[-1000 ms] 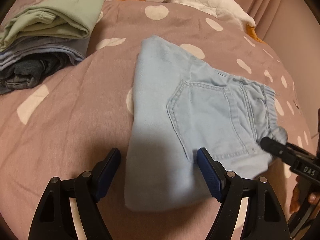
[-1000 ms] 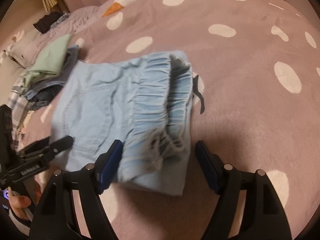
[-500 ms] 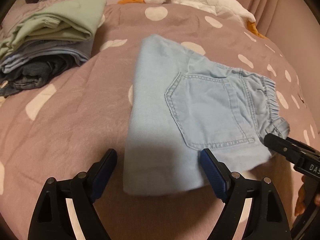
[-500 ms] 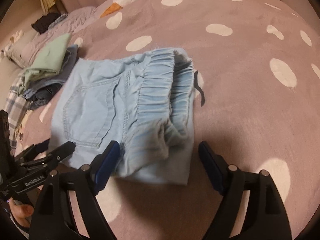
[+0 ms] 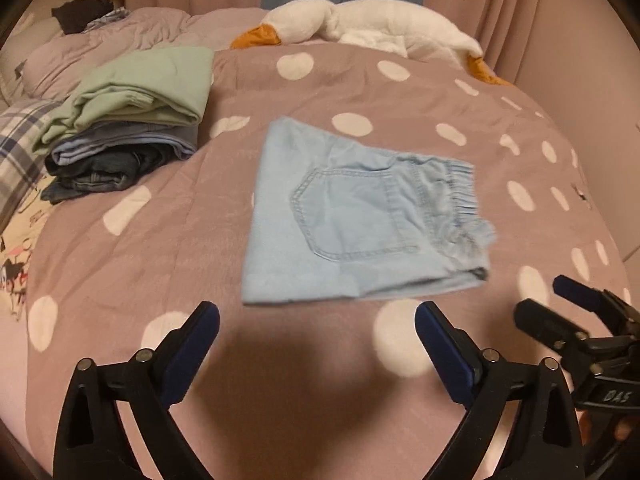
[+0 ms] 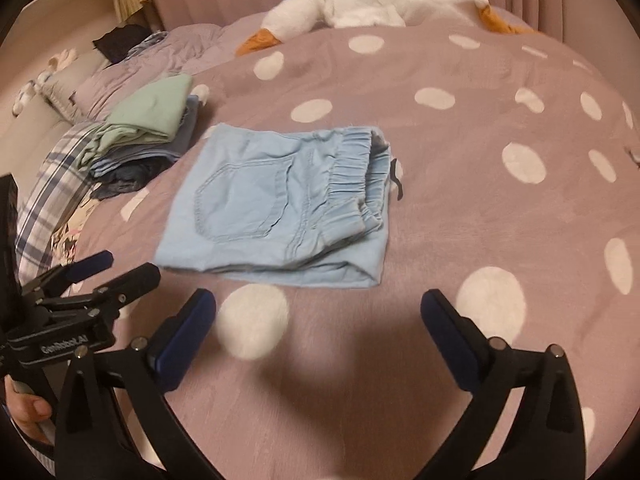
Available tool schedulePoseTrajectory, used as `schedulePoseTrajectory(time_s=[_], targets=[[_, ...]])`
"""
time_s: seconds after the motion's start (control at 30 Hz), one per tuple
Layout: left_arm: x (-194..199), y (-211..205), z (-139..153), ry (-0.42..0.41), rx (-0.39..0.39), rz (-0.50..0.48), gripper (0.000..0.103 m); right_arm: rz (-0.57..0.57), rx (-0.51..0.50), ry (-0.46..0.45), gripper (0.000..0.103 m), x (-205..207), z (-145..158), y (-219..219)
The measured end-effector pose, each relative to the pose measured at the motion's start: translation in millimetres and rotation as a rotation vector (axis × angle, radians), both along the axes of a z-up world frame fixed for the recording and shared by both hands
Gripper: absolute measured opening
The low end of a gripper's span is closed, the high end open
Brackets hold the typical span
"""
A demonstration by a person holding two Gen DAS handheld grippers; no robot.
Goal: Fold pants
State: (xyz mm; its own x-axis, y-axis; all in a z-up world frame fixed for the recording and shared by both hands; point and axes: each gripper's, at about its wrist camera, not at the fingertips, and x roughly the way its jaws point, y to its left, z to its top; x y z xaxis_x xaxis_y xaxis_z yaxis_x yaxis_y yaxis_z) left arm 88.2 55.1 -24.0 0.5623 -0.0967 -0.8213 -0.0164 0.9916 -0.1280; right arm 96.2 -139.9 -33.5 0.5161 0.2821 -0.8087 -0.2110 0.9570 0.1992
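The light blue pants [image 5: 352,220] lie folded into a compact rectangle on the pink polka-dot bedspread [image 5: 160,240], back pocket up and elastic waistband to the right. They also show in the right wrist view [image 6: 280,204]. My left gripper [image 5: 316,332] is open and empty, just short of the pants' near edge. My right gripper [image 6: 318,320] is open and empty, also short of the near edge. The right gripper shows at the right in the left wrist view [image 5: 560,304], and the left gripper at the left in the right wrist view [image 6: 120,272].
A stack of folded clothes [image 5: 128,120], green on top, sits at the back left. It also shows in the right wrist view [image 6: 148,136]. A white plush goose [image 5: 360,24] lies along the head of the bed. A plaid cloth [image 6: 52,188] lies at the left edge.
Both grippers have pulled back from the folded pants toward the near side and lifted; the pants now lie farther away and are untouched.
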Motion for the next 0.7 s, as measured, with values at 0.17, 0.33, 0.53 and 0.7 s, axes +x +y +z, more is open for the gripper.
schedulePoseTrajectory(time_s=[0.17, 0.33, 0.53, 0.7], targets=[[-24.8, -8.4, 22.0, 0.001, 0.007, 0.021, 0.100, 0.018, -0.025, -0.027, 0.103, -24.6, 21.6, 1.6], [-44.5, -11.1, 37.3, -0.014, -0.003, 0.022, 0.100, 0.031, -0.009, -0.054, 0.103, -47.4, 41.7, 1.4], [-62.9, -10.4, 50.7, -0.033, 0.008, 0.043, 0.100, 0.046, -0.011, -0.093, 0.103, -68.5, 57.2, 3.2], [-71.3, -9.4, 53.3, -0.032, 0.031, 0.062, 0.100, 0.049, -0.001, -0.101, 0.103, -77.8, 61.3, 3.2]])
